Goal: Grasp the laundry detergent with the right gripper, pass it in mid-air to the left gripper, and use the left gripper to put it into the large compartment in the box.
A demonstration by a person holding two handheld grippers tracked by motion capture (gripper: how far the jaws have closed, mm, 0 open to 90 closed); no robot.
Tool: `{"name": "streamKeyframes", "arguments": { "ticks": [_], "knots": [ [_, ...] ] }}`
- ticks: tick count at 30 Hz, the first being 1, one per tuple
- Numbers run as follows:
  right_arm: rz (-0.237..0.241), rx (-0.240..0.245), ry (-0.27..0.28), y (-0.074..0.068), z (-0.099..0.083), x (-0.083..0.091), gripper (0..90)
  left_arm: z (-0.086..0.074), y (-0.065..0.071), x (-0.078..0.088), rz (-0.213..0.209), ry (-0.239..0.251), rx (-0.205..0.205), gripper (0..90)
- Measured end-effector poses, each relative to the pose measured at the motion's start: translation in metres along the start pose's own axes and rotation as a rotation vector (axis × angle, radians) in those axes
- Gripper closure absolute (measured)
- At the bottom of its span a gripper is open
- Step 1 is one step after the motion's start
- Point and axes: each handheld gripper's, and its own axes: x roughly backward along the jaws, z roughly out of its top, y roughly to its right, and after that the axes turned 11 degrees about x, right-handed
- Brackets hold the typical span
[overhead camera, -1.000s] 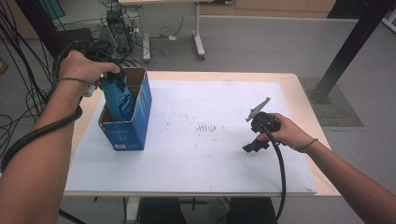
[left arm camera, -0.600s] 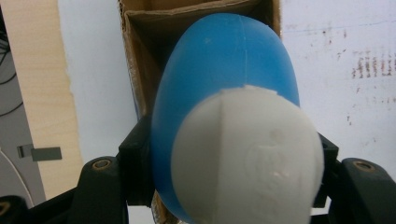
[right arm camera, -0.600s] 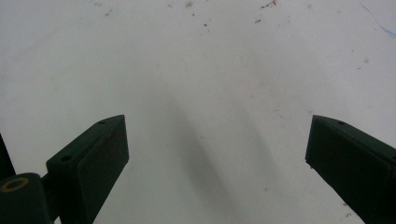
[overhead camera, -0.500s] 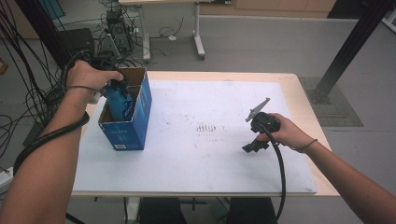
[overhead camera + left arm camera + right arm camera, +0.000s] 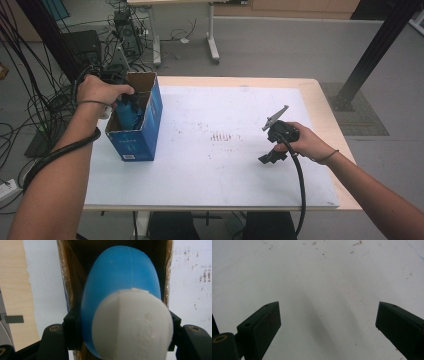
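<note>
One blue bottle with a white cap [image 5: 130, 315] is clamped between the jaws of the left gripper [image 5: 122, 330], its body hanging inside the open top of one blue cardboard box [image 5: 137, 125]. The left gripper view looks along the bottle from the cap end: the white cap is nearest, the blue body runs down between the brown inner walls of the box. The high view gives what that view cannot: the box stands upright at the left part of the white sheet [image 5: 225, 165] that covers the one table [image 5: 330, 100], and the person's left hand [image 5: 100, 90] is above the box opening.

The right gripper [image 5: 272, 150] is held in the right hand [image 5: 307, 142] well apart from the box, over the right part of the sheet. The right gripper view shows its two jaws standing wide apart with bare, speckled white sheet between them.
</note>
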Motion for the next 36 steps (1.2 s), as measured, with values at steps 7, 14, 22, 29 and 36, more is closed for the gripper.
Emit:
{"name": "streamKeyframes", "arguments": {
  "ticks": [7, 14, 22, 29, 36],
  "knots": [
    [-0.001, -0.005, 0.001, 0.0, -0.001, 0.0, 5.8, -0.001, -0.001, -0.009, 0.003, -0.007, 0.002, 37.6],
    [-0.001, -0.003, 0.0, 0.0, 0.0, -0.001, 5.8, -0.003, 0.001, -0.018, 0.011, -0.014, 0.002, 37.6],
    [0.003, -0.004, 0.002, -0.001, 0.0, -0.003, 5.8, -0.003, 0.003, -0.026, 0.015, -0.024, 0.002, 37.6],
    [0.004, -0.004, 0.001, -0.001, 0.0, -0.003, 5.8, -0.003, 0.002, -0.028, 0.016, -0.026, 0.005, 37.5],
    [0.007, -0.001, 0.004, -0.002, 0.0, -0.004, 5.8, -0.004, 0.002, -0.029, 0.017, -0.028, 0.002, 37.5]
  ]
}}
